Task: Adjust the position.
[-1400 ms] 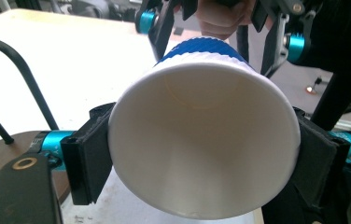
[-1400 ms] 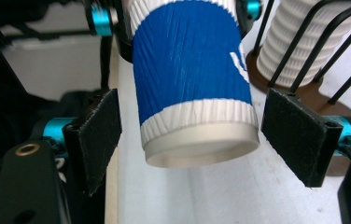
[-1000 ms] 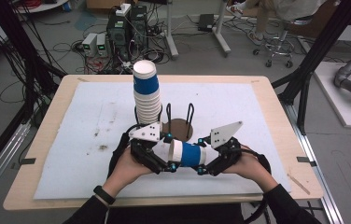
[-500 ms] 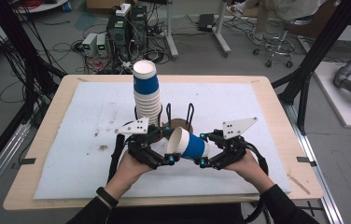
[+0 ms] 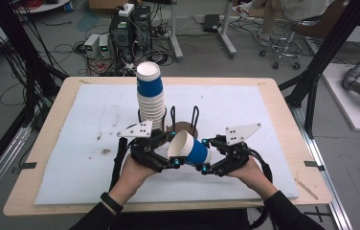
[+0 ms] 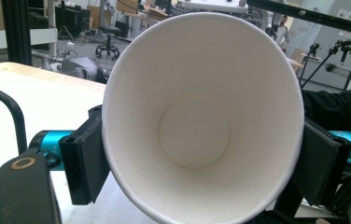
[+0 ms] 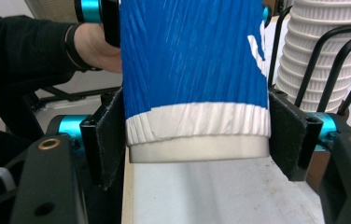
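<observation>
A blue and white paper cup lies on its side in the air between my two grippers, just above the white mat. My right gripper is shut on its base end; in the right gripper view both pads press the white bottom band of the cup. My left gripper is at the open mouth. Its jaws have just been closing, and in the left gripper view its pads press the cup's wall from both sides. The cup is empty inside.
A tall stack of the same cups stands right behind my left gripper, beside a black wire holder on a brown base. The white mat covers most of the wooden table. Racks and cables stand beyond the far edge.
The left jaws spread wide off the cup and have closed again at its rim. The cup has tipped, so its open mouth now faces up and to the left. Both hands stayed put.
</observation>
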Available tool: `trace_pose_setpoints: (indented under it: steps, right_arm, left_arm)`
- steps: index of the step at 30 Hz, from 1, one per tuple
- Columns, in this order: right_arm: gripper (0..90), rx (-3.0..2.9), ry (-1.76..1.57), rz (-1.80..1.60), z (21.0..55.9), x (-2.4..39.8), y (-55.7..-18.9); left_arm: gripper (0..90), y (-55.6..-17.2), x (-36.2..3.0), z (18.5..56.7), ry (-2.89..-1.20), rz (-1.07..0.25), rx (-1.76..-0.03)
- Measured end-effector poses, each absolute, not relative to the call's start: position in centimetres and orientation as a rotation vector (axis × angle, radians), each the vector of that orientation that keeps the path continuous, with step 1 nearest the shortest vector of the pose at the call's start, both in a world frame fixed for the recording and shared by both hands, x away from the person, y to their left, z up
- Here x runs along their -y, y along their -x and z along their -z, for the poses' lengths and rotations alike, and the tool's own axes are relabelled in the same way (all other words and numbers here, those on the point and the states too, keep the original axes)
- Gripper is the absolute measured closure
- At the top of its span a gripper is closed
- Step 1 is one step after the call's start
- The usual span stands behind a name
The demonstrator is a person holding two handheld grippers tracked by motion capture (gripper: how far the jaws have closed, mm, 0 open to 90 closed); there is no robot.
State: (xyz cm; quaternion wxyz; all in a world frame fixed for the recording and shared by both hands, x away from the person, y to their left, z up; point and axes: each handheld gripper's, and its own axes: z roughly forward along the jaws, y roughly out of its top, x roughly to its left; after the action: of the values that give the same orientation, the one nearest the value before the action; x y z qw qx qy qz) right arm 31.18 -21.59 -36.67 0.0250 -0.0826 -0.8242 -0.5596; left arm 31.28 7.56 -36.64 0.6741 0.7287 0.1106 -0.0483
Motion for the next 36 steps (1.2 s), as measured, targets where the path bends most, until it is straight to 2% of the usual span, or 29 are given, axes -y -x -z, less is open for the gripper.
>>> trace_pose_setpoints:
  steps: [5, 9, 19, 25, 27, 30, 36]
  right_arm:
    - [28.4, 2.59, 0.249, 1.701, 36.6, 21.5, -30.8]
    - [22.2, 2.608, 0.275, 1.697, 36.1, 21.8, -31.0]
    - [21.6, 2.723, 0.272, 1.564, 35.9, 21.2, -30.9]
    - [22.0, 2.726, 0.278, 1.529, 37.0, 19.9, -30.9]
    - [29.3, 2.729, 0.254, 1.52, 37.2, 19.7, -30.9]
    - [30.4, 2.721, 0.235, 1.541, 37.3, 19.6, -30.8]
    - [30.4, 2.61, 0.248, 1.65, 37.1, 20.2, -30.9]
  left_arm:
    - [20.2, -31.3, -7.6, 36.4, -1.659, 0.102, -0.235]
    - [20.8, -31.3, -7.8, 36.0, -1.71, 0.075, -0.231]
    - [21.3, -30.9, -7.1, 34.4, -1.907, -0.031, -0.199]
    - [21.2, -30.8, -6.6, 33.9, -1.918, -0.026, -0.182]
    - [21.1, -30.8, -6.4, 33.8, -1.916, -0.024, -0.177]
    - [19.7, -30.7, -6.1, 33.6, -1.907, -0.029, -0.17]
    - [16.0, -30.5, -5.9, 33.6, -1.787, -0.031, -0.208]
